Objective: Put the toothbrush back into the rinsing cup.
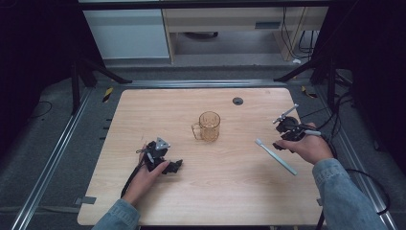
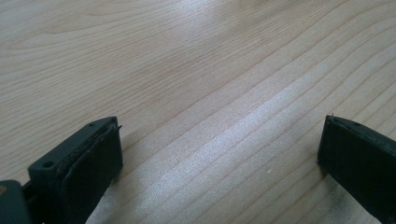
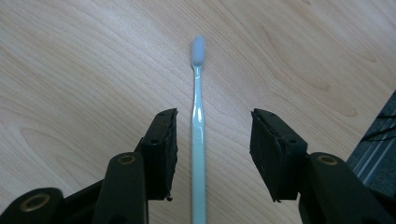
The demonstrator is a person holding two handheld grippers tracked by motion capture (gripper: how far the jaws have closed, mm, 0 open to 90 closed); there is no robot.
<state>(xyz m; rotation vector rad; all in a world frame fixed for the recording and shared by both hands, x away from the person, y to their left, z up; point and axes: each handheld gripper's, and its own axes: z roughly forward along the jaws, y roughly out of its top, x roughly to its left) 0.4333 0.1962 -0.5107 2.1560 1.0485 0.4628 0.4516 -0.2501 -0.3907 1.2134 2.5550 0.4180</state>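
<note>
Toothbrush [image 1: 276, 156]: in the high view this pale blue brush lies flat on the wooden table [image 1: 201, 201], at the right side, slanting with its head toward the far left and its handle toward the near right. Your right gripper [image 1: 282, 143] sits over the handle's middle, just beside your right hand [image 1: 309, 147]. An amber glass mug [image 1: 208, 126] stands upright near the table's centre, well apart from the brush. Your left gripper [image 1: 173, 166] rests at the near left, held by your left hand [image 1: 146, 179].

In the left gripper view, your left gripper [image 2: 219, 144] has its jaws spread wide, released, with bare wood between them.

In the right gripper view, the toothbrush [image 3: 198, 135] runs straight between the jaws of your right gripper [image 3: 212, 140], bristle head pointing away. The jaws are unclenched: the left one stands just beside the handle, the right one apart from it, neither pressing it.
</note>
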